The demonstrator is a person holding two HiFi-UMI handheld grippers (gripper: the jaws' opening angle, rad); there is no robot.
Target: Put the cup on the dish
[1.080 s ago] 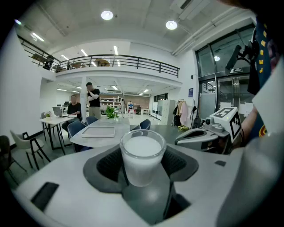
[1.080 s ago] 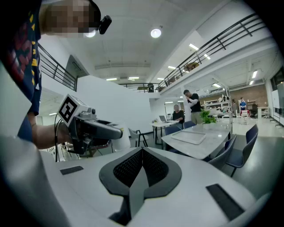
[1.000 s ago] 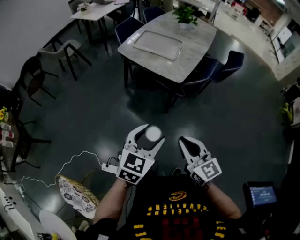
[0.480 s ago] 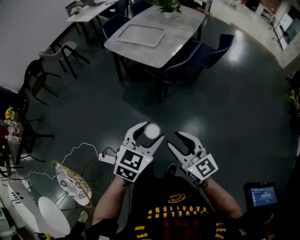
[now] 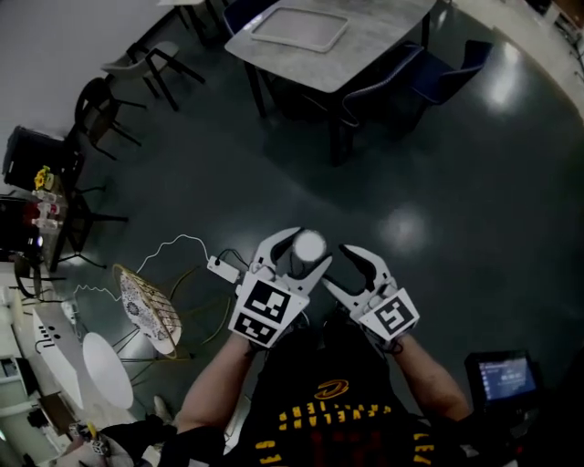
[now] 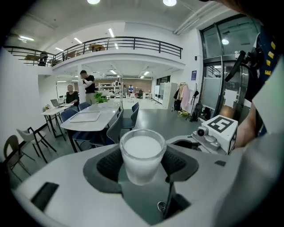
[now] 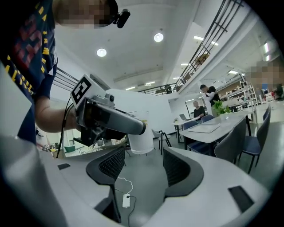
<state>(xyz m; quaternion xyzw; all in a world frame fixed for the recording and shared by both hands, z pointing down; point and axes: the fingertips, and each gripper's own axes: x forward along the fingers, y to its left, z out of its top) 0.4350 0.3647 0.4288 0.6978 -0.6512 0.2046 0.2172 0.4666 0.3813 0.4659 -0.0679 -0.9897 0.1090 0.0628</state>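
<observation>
The left tool (image 5: 294,257) grips the cup (image 5: 308,244) by its sides. The jaws stand fairly wide, with their pads pressed on the cup. In the left gripper view the cup (image 6: 142,153) is upright, pale and frosted, with its rim above the pads. It is held in the air over the dark floor (image 5: 456,201), just in front of the person's chest.

The right tool (image 5: 336,267) is just beside it, on the cup's right in the head view. Its jaws have just been opening and now stand wide apart with nothing between them. In the right gripper view the cup (image 7: 141,133) and the left tool (image 7: 111,119) show beyond the open jaws, not inside them.

A white cable (image 5: 173,246) lies on the floor to the left, near a wire chair (image 5: 146,306) with a patterned seat. Well beyond the tools stands a grey desk (image 5: 383,27) carrying a tray (image 5: 299,25), with blue chairs (image 5: 456,73) round it. A small lit screen (image 5: 500,374) shows at the lower right.
</observation>
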